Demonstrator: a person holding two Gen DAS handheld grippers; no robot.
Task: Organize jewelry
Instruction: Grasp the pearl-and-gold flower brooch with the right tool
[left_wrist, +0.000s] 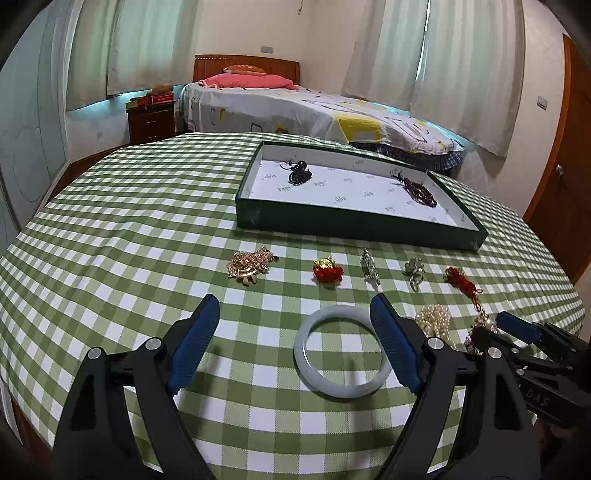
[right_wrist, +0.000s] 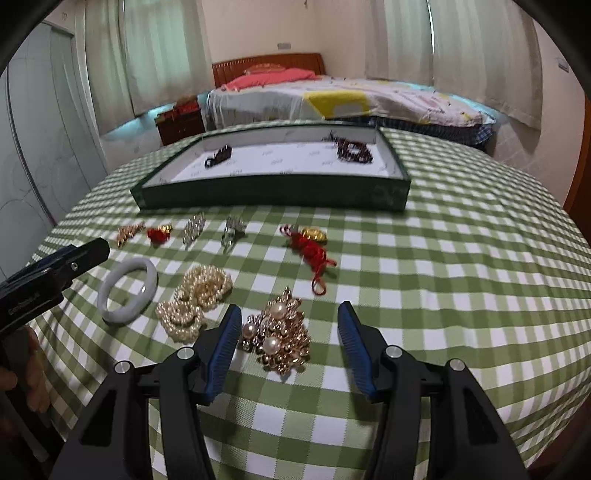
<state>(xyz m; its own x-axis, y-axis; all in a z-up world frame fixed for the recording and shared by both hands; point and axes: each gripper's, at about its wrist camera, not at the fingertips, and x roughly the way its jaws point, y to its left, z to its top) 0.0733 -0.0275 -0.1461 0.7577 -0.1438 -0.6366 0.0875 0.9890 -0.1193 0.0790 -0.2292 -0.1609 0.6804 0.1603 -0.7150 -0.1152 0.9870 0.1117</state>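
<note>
**Colleague:** What does your left camera give you?

**Me:** My left claw (left_wrist: 291, 306) stands wide with nothing gripped. The pale bangle (left_wrist: 342, 350) lies flat on the table (left_wrist: 129, 206) between its fingers, close against the right one; I cannot tell whether that pad touches it. Beyond it I see a row: a gold chain heap (left_wrist: 249, 265), a red knot with a gold charm (left_wrist: 327, 270), two small silver pieces (left_wrist: 370, 266) and a red cord (left_wrist: 461, 280). The green tray (left_wrist: 354, 225) sits on the far side, holding a black bead string (left_wrist: 298, 172) at its left and a dark red bead string (left_wrist: 419, 188) at its right.

**Colleague:** And the right camera?

**Me:** My right claw (right_wrist: 290, 314) is about half open and holds nothing. The gold and pearl cluster (right_wrist: 282, 332) lies between its fingers, nearer the left one, with bare cloth before the right one. This view shows the whole cluster and both heaps of the pearl strand (right_wrist: 195, 299), just left of it; in the left view both are largely hidden behind the claws. It also shows a gold charm (right_wrist: 314, 235) beside the red cord, which the left view does not.

**Colleague:** Do the claws see each other?

**Me:** Yes. The right one enters the left view at the near right edge, and the left one shows at the left edge of the right view, with part of my hand (right_wrist: 26, 373) below it.
</note>
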